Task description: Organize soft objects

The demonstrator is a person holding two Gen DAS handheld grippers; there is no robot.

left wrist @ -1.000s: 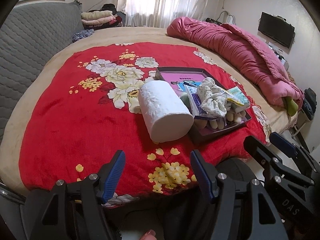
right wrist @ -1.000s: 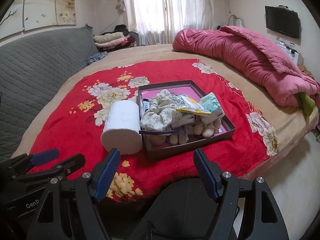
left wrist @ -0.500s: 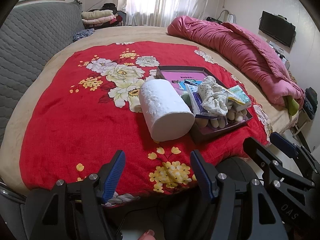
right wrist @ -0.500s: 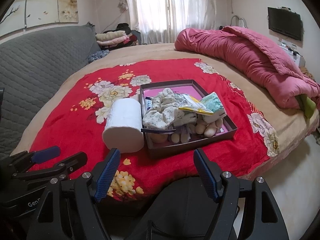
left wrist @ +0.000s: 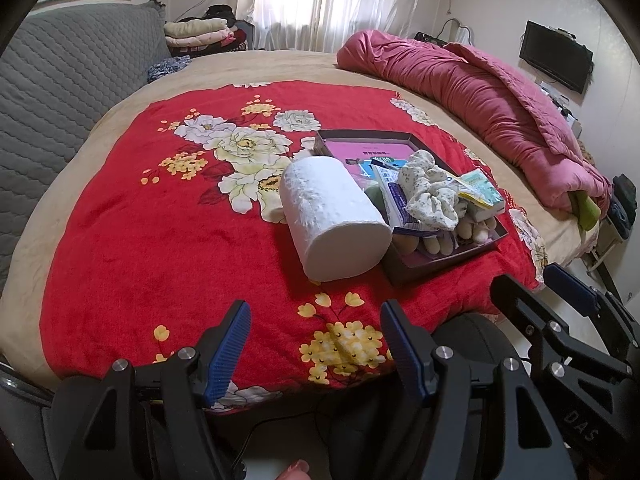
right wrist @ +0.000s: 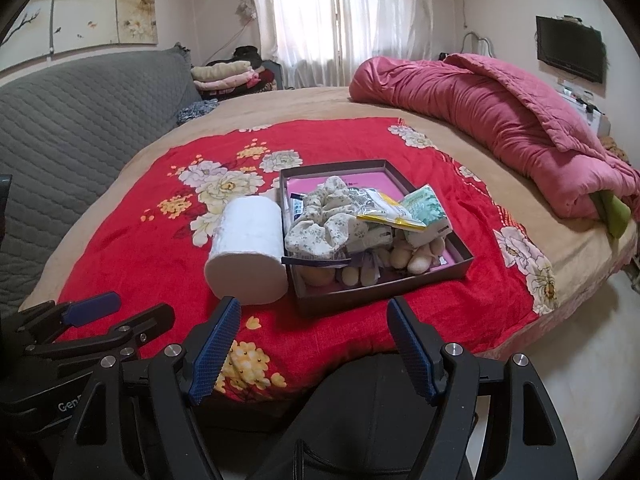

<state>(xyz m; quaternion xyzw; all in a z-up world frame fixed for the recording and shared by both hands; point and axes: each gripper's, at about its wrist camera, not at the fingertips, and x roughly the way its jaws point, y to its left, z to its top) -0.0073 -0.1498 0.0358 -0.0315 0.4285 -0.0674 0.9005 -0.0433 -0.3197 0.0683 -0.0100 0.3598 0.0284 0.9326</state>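
Note:
A white paper roll [left wrist: 332, 220] [right wrist: 248, 254] lies on its side on the red flowered blanket [left wrist: 160, 220] [right wrist: 132, 236], touching the left side of a dark shallow box [left wrist: 444, 268] [right wrist: 360, 302]. The box holds a floral fabric scrunchie [left wrist: 430, 196] [right wrist: 324, 220], tissue packets [left wrist: 480, 196] [right wrist: 424, 212] and pale soft pieces [right wrist: 424, 260]. My left gripper [left wrist: 316, 344] is open and empty, low at the bed's near edge. My right gripper [right wrist: 312, 344] is open and empty, in front of the box. Each gripper shows in the other's view.
A rolled pink quilt [left wrist: 480, 96] [right wrist: 500, 116] lies along the bed's right side. A grey quilted headboard [left wrist: 60, 80] [right wrist: 60, 140] stands at the left. Folded clothes [left wrist: 200, 34] are stacked at the back. A TV [right wrist: 570, 54] hangs on the right wall.
Both grippers have drifted slightly closer to the bed. Nothing on the bed has moved and both grippers stay open.

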